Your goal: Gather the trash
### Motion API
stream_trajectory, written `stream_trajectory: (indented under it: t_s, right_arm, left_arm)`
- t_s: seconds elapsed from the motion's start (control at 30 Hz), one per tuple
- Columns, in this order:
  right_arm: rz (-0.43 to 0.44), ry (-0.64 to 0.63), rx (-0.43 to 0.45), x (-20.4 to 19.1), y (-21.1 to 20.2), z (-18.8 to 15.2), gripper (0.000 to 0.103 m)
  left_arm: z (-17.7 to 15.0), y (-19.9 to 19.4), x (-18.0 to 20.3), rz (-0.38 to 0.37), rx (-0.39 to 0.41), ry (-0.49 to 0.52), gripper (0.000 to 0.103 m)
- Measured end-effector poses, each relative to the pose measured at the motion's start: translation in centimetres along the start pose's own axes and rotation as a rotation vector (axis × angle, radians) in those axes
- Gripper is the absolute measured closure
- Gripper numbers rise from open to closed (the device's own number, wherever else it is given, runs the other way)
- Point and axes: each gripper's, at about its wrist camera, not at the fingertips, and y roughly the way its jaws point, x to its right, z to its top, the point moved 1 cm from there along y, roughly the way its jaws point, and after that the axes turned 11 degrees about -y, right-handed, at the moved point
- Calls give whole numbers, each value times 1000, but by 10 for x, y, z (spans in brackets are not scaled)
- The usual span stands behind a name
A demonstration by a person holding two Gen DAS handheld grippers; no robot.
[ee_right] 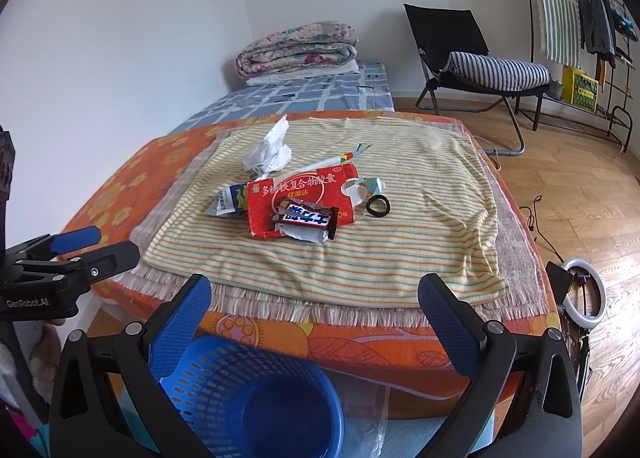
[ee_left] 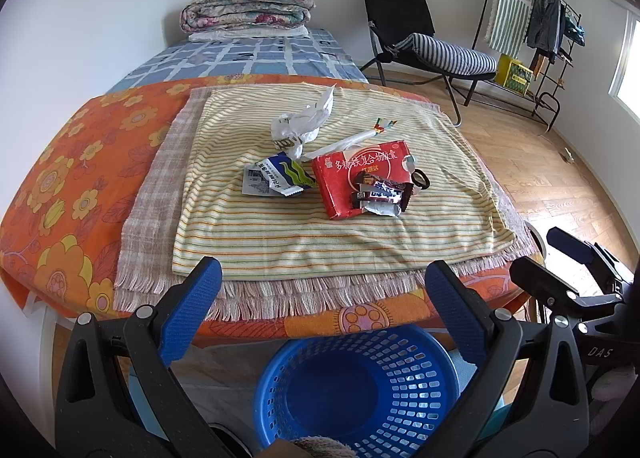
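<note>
Trash lies on a striped towel (ee_left: 280, 226) on the table: a red cardboard box (ee_left: 356, 178) (ee_right: 296, 198), a dark candy wrapper (ee_left: 380, 194) (ee_right: 308, 220) on it, a blue-green sachet (ee_left: 276, 178) (ee_right: 228, 198), crumpled white paper (ee_left: 300, 124) (ee_right: 268, 154) and a white stick wrapper (ee_left: 352, 138) (ee_right: 320, 166). A blue plastic basket (ee_left: 360, 390) (ee_right: 248, 398) stands below the table's near edge. My left gripper (ee_left: 320, 290) (ee_right: 92, 244) is open and empty above the basket. My right gripper (ee_right: 316, 310) (ee_left: 560, 258) is open and empty, short of the table edge.
A black hair tie (ee_right: 378, 205) (ee_left: 420, 179) lies right of the box. An orange flowered cloth (ee_left: 72, 178) covers the table. Behind are a bed with a folded quilt (ee_left: 248, 10), a black folding chair (ee_right: 472, 62) and a clothes rack (ee_right: 580, 18). A ring light (ee_right: 584, 294) lies on the floor right.
</note>
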Motion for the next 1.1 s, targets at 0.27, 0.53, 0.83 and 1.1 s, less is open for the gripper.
stream_trajectory:
  t_s: [0.27,0.53,0.83,1.1]
  right_arm:
    - [7,2,6,-1,1,1,1]
    - [21,27,24,4,2,-1,1]
    - [34,50,-8,12,9,-2,1]
    - [43,46,-17,17,11,4,1]
  left_arm:
    - [0,-1,-1,0,-2,0,0]
    - [1,0,-8,9,-3,-22,0]
    - [13,8,-18,3,-37,-41,0]
    - [30,20,-23,-4,-74,-40,0]
